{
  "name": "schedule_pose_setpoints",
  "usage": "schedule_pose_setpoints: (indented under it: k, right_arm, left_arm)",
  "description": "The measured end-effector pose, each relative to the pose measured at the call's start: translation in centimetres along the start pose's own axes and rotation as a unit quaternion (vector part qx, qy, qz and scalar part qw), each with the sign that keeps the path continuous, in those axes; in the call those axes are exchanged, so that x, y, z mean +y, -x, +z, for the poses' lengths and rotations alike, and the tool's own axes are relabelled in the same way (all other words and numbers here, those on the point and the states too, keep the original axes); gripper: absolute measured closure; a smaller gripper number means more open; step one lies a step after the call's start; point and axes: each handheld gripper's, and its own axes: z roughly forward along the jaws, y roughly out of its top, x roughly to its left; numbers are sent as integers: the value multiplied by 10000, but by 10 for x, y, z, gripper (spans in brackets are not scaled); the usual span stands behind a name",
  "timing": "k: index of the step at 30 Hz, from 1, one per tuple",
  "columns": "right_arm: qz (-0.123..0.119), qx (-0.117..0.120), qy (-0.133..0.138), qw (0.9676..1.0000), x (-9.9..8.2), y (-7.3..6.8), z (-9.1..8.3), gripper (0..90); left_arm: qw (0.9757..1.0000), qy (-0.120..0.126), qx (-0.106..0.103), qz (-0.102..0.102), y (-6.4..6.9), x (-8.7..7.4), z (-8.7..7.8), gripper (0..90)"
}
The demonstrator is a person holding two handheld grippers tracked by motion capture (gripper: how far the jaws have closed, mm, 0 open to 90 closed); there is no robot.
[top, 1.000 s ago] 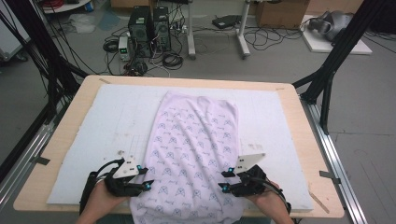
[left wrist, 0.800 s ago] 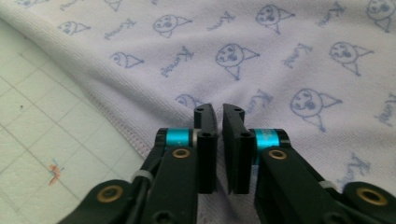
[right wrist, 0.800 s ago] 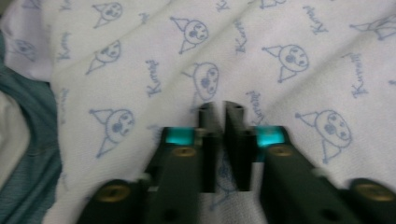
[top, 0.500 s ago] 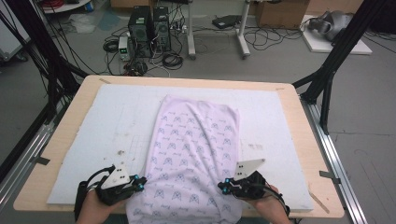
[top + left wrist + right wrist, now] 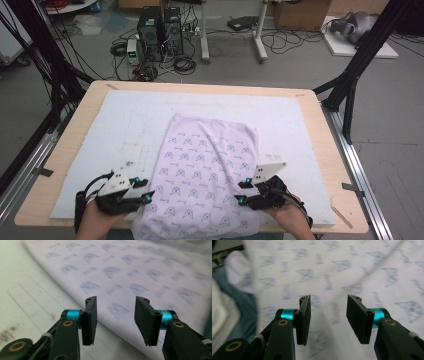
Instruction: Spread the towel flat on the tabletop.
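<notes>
Change in the cloth: the pale lilac printed cloth (image 5: 202, 175) is lying shorter on the surface than a second ago; its far edge is now sitting nearer the middle of the mat, and its near end is hanging over the 6 o'clock edge.
Change in the tools: both have just been opening again after pinching shut half a second ago; nothing is sitting between the pads of either one now.
Left tool: the left tool (image 5: 146, 192) is hovering at about 7 o'clock on the surface, just at the cloth's left border, pointing toward 3 o'clock. In the left gripper view (image 5: 116, 320) its pads are standing roughly half apart, gripping nothing, with the cloth's edge running beneath them.
Right tool: the right tool (image 5: 243, 191) is hovering at about 5 o'clock, over the cloth's right side, pointing toward 9 o'clock. In the right gripper view (image 5: 328, 319) its pads are also standing about half apart and holding nothing, with printed fabric below.
Hands: the left hand (image 5: 95, 222) and the right hand (image 5: 290, 216) are coming in from 6 o'clock, each wrapped round its tool's body.
Surface: a wooden surface (image 5: 320, 130) is carrying a white mat (image 5: 290, 115), faintly marked at 9 o'clock.
Room: beyond 12 o'clock, computer towers (image 5: 159, 27) and tangled cables are sitting on a grey floor; black frame struts (image 5: 357, 65) are rising at both sides.
</notes>
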Motion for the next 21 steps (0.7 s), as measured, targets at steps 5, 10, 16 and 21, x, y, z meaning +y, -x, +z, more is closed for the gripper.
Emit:
schedule_pose_setpoints:
  k: [5, 10, 16, 21]
  right_arm:
    - [180, -326, -160, 9992, -1, 19, 11, 588]
    - [236, -483, -292, 9981, -8, 22, 20, 630]
    - [301, -429, -153, 9985, -12, 24, 19, 633]
    - [266, -438, -157, 9986, -12, 24, 19, 632]
  left_arm:
    - [9994, -172, 276, -119, -23, 4, 30, 565]
    - [9987, -342, 329, -209, -29, 6, 45, 678]
    - [9988, -270, 403, -112, -19, 23, 50, 876]
    - [9989, -255, -285, 276, 16, 48, 65, 873]
